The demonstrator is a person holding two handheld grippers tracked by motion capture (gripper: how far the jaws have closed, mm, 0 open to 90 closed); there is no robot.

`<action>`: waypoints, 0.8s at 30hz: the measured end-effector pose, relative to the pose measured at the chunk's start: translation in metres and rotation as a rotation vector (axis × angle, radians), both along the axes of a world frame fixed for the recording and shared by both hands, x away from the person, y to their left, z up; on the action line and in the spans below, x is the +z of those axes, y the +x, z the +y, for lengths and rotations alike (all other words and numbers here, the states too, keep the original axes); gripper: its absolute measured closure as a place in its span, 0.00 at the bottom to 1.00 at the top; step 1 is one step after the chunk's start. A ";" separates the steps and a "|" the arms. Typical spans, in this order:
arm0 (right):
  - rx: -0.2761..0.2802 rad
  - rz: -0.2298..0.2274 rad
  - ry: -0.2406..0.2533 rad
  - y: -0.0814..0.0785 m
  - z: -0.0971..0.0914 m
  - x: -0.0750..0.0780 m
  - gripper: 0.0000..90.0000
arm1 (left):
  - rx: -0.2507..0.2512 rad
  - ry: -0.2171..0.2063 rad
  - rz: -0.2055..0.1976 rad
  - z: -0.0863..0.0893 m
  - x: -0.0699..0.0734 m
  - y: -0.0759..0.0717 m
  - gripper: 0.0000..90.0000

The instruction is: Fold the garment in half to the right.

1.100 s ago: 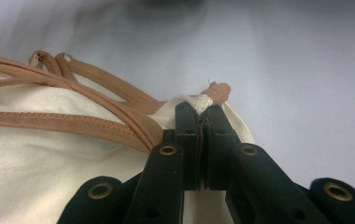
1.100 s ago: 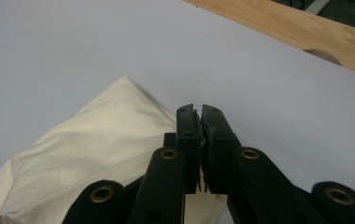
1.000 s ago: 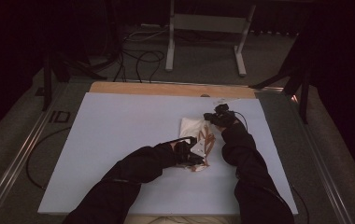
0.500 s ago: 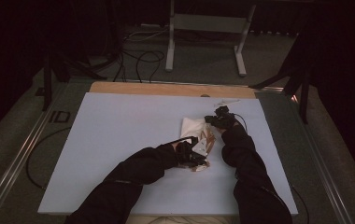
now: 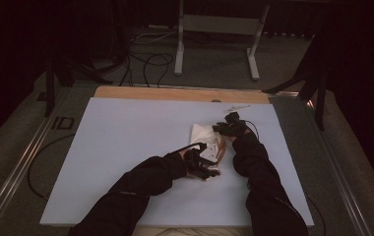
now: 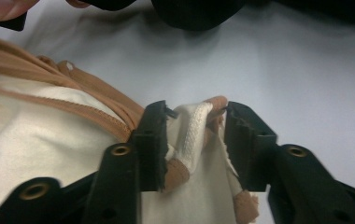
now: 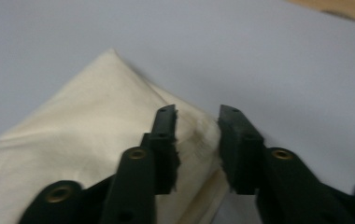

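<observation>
A folded cream cloth (image 5: 203,135) with tan trim lies on the pale board (image 5: 126,132), right of centre. My left gripper (image 5: 208,169) is at the cloth's near end. In the left gripper view the cloth (image 6: 35,135) spreads to the left, and the left gripper (image 6: 195,109) has just been opening, with a white strap and tan hem standing loose between its jaws. My right gripper (image 5: 220,130) is at the cloth's far end. In the right gripper view the right gripper (image 7: 197,112) has also just been opening, its jaws either side of the cloth's (image 7: 87,112) folded edge without pressing it.
The board lies on a wooden table (image 5: 175,93) with grey carpeted strips at both sides. A small white strip (image 5: 236,108) rests near the board's far edge. Behind the table are a metal stand (image 5: 214,44), floor cables (image 5: 145,59) and a dark tripod (image 5: 313,83).
Both hands stay at the two ends of the cloth with hardly any shift. The cloth lies in the same place on the board.
</observation>
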State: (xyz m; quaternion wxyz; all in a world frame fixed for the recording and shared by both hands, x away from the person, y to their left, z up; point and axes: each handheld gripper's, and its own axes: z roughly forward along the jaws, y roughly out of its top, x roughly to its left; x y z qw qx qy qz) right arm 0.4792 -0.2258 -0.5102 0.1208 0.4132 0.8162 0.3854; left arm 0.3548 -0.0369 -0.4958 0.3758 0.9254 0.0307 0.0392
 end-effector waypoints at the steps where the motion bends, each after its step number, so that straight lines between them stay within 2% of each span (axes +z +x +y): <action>1: 0.005 -0.004 0.006 0.000 0.000 0.002 0.66 | 0.004 -0.002 0.000 0.001 0.002 -0.001 0.61; 5: 0.016 -0.018 0.015 -0.003 0.002 0.013 0.57 | 0.027 -0.025 -0.009 0.007 0.008 -0.003 0.51; 9: 0.036 -0.020 0.022 -0.007 0.006 0.023 0.52 | 0.055 -0.059 0.011 0.013 0.016 -0.005 0.43; 12: 0.053 -0.020 0.023 -0.012 0.008 0.030 0.50 | 0.069 -0.066 0.020 0.019 0.020 -0.005 0.34; 14: 0.058 -0.030 0.019 -0.015 0.008 0.033 0.49 | 0.074 -0.076 0.041 0.025 0.022 -0.005 0.29; 15: 0.066 -0.029 0.025 -0.017 0.008 0.035 0.49 | 0.073 -0.081 0.044 0.026 0.023 -0.005 0.20; 21: 0.059 -0.044 0.021 -0.023 0.004 0.042 0.50 | 0.109 -0.105 0.045 0.041 0.028 -0.007 0.02; 24: 0.060 -0.050 0.014 -0.026 0.000 0.042 0.53 | 0.123 -0.123 0.040 0.050 0.031 -0.012 0.00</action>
